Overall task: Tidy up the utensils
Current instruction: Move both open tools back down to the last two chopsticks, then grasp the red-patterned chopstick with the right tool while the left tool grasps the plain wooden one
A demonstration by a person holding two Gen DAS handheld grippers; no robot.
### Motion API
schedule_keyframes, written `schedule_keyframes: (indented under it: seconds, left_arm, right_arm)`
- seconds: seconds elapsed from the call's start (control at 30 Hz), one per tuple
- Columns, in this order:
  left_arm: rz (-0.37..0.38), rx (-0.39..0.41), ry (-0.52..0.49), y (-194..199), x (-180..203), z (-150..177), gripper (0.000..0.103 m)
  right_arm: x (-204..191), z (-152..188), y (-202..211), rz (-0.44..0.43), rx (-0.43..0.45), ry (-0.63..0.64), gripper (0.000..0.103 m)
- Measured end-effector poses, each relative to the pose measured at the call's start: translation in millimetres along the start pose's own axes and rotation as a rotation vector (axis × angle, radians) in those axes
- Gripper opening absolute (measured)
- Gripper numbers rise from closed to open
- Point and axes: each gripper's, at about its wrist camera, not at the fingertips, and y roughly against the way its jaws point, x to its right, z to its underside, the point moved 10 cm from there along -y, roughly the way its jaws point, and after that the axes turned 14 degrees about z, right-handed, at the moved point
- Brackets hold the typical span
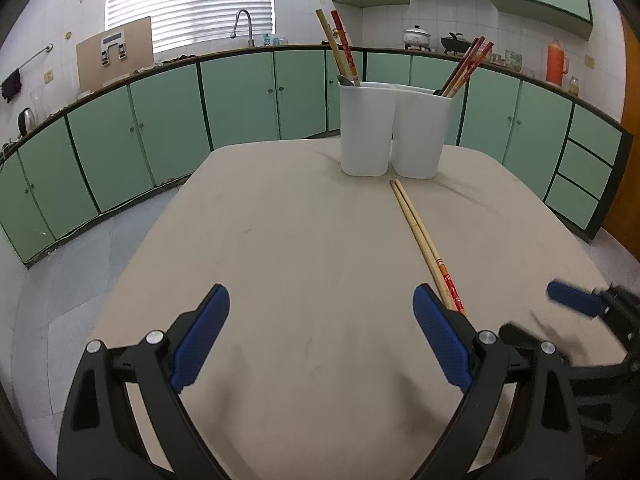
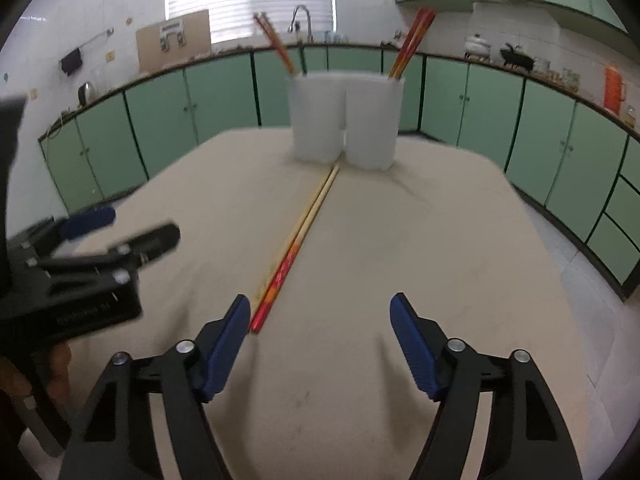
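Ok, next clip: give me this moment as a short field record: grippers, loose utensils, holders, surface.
left gripper: open, empty, above the table
right gripper: open, empty, above the table
loose chopsticks: one pair lying side by side on the table, red-decorated ends toward the grippers, plain tips toward the holders
white holders: two, upright, side by side at the far end, each already holding chopsticks
table: beige surface, faint smudges
task state: loose pair not yet picked up

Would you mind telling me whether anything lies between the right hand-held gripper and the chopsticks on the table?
Nothing visible does: the right hand-held gripper is open, and the chopsticks lie on bare table just ahead.
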Motion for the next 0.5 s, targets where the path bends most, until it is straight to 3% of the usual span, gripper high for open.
schedule_keyframes:
  seconds: [0.13,0.5]
  left_arm:
    - [-0.012,-0.017,0.003,1,-4,3,0.09]
    - [-0.022,-0.022,0.035,0,-14,1,0.09]
  right_arm:
    - [-2,12,-8,-0.011,-0.062,0.002,0.063]
    - [-13,9,-10,0.012,-0.078,0.037,0.063]
